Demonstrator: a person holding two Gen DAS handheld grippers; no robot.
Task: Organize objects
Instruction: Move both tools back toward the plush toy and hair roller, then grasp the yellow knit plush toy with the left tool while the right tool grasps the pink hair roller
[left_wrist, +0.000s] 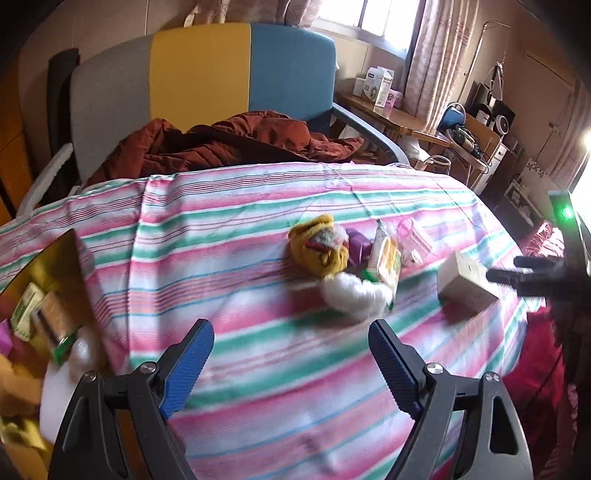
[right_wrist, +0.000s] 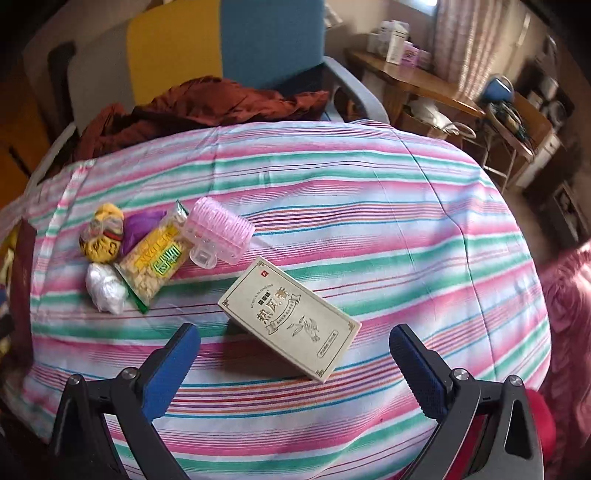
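Nearest the lens of my left wrist camera, the left gripper (left_wrist: 291, 343) is hanging released — its two blue ribbed pads (left_wrist: 188, 365) are standing wide apart with only the striped cloth between them. I am looking down over a table covered by a pink, green and white striped tablecloth (left_wrist: 258, 406).

Beyond the left gripper, a small cluster of objects is lying together on the cloth: a yellow plush toy (left_wrist: 319, 247), a purple item (left_wrist: 356, 245) just behind it, a clear snack packet with a green and yellow label (left_wrist: 386, 260), a white crumpled plastic bundle (left_wrist: 354, 291) touching the packet's near end, and a pink ribbed plastic piece (left_wrist: 408, 236), blurred here.

From my right wrist camera, the right gripper (right_wrist: 295, 354) is also released, its blue pads (right_wrist: 417, 373) spread wide. A cream-coloured box printed with gold Chinese characters (right_wrist: 290, 317) is lying flat and slanted on the cloth just ahead of the fingers, partly between their tips — touched by neither. The cluster is sitting to the box's upper left, with the pink piece (right_wrist: 221, 229) nearest the box but apart from it.

Behind the table, a grey, yellow and blue chair (left_wrist: 199, 85) is holding a rust-red quilted jacket (left_wrist: 229, 144).
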